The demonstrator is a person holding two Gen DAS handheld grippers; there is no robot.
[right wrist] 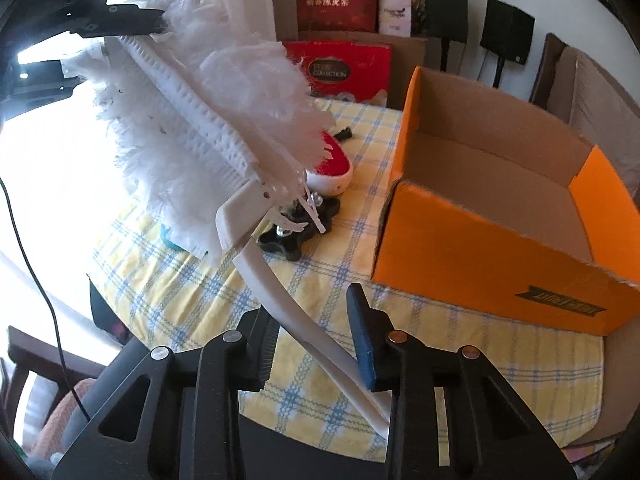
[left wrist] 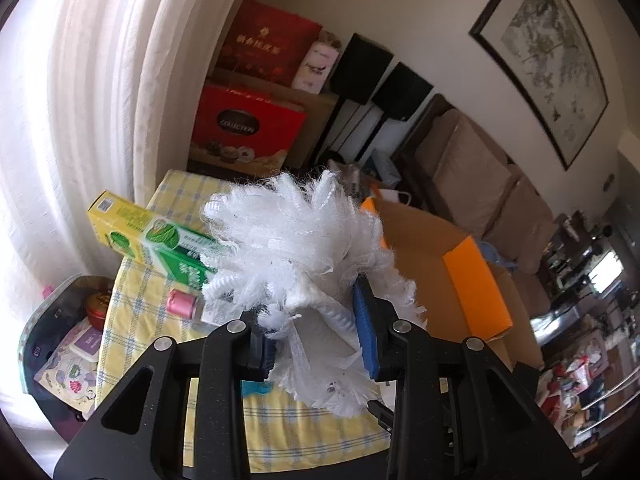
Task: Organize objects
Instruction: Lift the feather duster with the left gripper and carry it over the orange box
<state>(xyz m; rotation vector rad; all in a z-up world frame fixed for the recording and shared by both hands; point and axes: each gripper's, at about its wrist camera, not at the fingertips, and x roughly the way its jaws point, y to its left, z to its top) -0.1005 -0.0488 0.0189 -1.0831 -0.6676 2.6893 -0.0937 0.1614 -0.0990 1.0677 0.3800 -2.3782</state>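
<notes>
A white fluffy duster (left wrist: 288,236) with a white plastic spine and a curved handle (right wrist: 276,292) hangs above the table. My left gripper (left wrist: 314,340) is shut on its fluffy head, and the same gripper shows at the top left of the right wrist view (right wrist: 154,22). My right gripper (right wrist: 316,344) is shut on the handle, which runs slantwise between the jaws and lies against the blue right pad (right wrist: 362,344). An open orange cardboard box (right wrist: 480,216) stands to the right on the yellow checked tablecloth (right wrist: 460,360).
Under the duster lie a black star knob (right wrist: 296,236), a red and white item (right wrist: 332,168) and something teal (right wrist: 170,240). A green and yellow carton (left wrist: 152,240) and a pink-capped item (left wrist: 182,303) sit left. Red gift boxes (right wrist: 340,68), speakers and a sofa stand behind.
</notes>
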